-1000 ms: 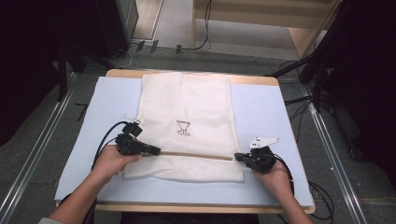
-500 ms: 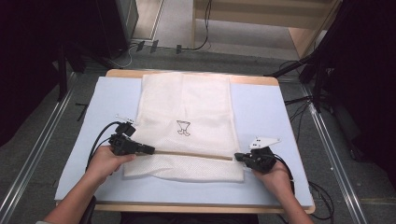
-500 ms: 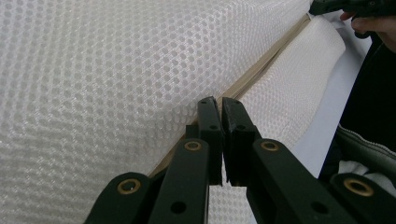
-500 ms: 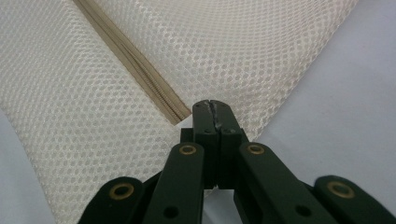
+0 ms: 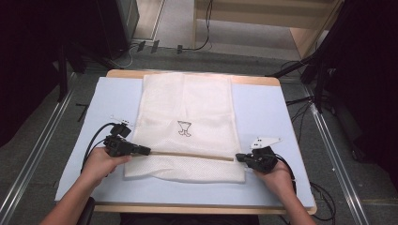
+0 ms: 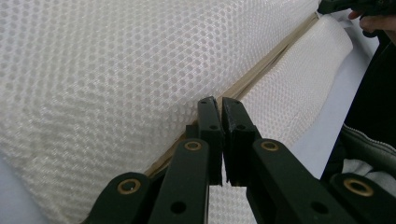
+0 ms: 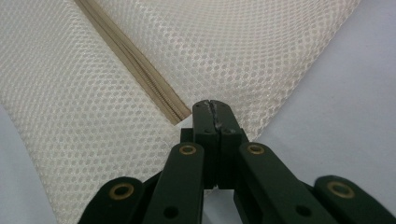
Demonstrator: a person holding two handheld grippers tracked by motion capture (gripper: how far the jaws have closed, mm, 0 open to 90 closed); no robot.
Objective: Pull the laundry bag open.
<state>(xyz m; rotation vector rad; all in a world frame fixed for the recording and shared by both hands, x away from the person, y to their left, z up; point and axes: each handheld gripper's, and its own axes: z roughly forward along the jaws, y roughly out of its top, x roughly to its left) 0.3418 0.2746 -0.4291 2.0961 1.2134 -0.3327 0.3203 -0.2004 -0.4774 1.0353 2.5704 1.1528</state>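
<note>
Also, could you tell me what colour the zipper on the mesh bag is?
Beige, slightly darker than the white mesh bag; the zipper shows best in the right gripper view.

One white mesh bag [image 5: 187, 122] lies on one table [image 5: 263, 108], which carries one pale blue mat [image 5: 117, 98]. The bag has one beige zipper [image 5: 192, 155] and one small printed emblem [image 5: 184, 128]. Two hands are there, each holding one tool: left tool [image 5: 146, 151], right tool [image 5: 238, 157].

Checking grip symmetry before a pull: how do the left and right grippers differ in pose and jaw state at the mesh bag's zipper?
The left gripper sits at the zipper's left end, jaws a sliver apart; the right gripper sits at its right end, jaws pressed together. Both meet the white mesh laundry bag at the zipper line.
</note>
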